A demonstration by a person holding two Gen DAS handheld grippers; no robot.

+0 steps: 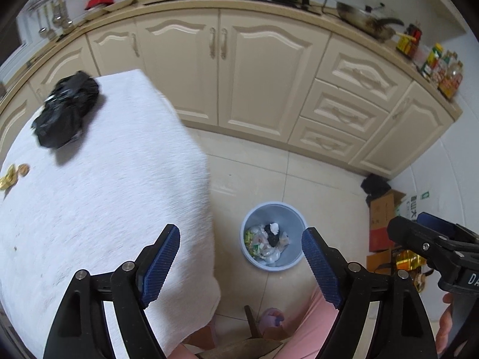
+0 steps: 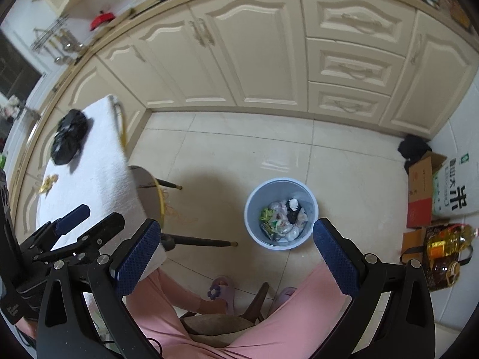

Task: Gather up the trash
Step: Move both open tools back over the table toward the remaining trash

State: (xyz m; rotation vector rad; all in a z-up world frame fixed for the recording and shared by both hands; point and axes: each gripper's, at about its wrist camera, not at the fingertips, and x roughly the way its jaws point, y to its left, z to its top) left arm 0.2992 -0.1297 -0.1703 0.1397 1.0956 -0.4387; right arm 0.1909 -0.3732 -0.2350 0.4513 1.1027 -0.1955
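Spread, empty fingers (image 2: 233,251) above pink-trousered knees (image 2: 302,314), blue bin (image 2: 253,209), table edge (image 2: 113,161) alongside.

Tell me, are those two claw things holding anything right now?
Nothing is held. The left gripper and the right gripper both stand open and empty above the blue bin.

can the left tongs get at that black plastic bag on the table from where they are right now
Probably yes. The left tongs are open and empty, and the black plastic bag lies alone on the white tablecloth with nothing in between, though it's off at the far corner, so it needs a reach.
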